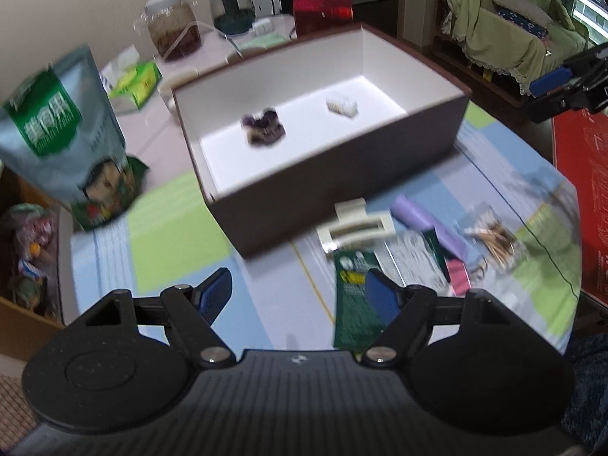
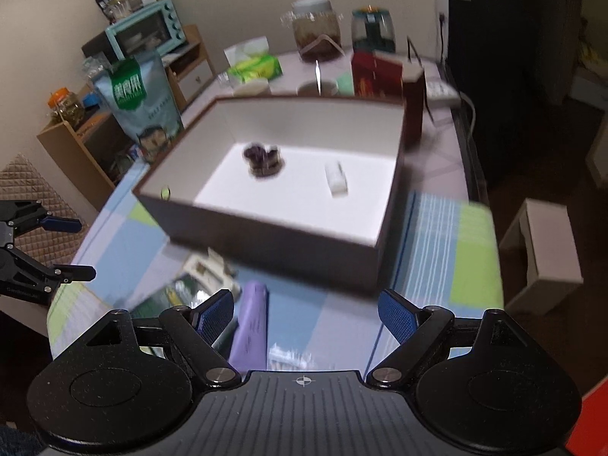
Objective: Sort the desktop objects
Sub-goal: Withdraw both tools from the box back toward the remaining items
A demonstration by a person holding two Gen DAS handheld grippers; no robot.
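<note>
Both views are blurred, so the dark purple object and the small white piece inside the open box are hard to identify. The left hand-held gripper and the right hand-held gripper are both spread and hold nothing. Only the left view shows the white clip beside the purple tube on the desk.

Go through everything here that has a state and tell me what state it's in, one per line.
Left hand-held gripper: open, holding nothing.
Right hand-held gripper: open, holding nothing.
Box: lid off, open on top.
Purple hair clip: inside the box.
White clip: inside the box.
Cream hair clip: on the table, outside the box.
Purple tube: lying flat on the table.
</note>
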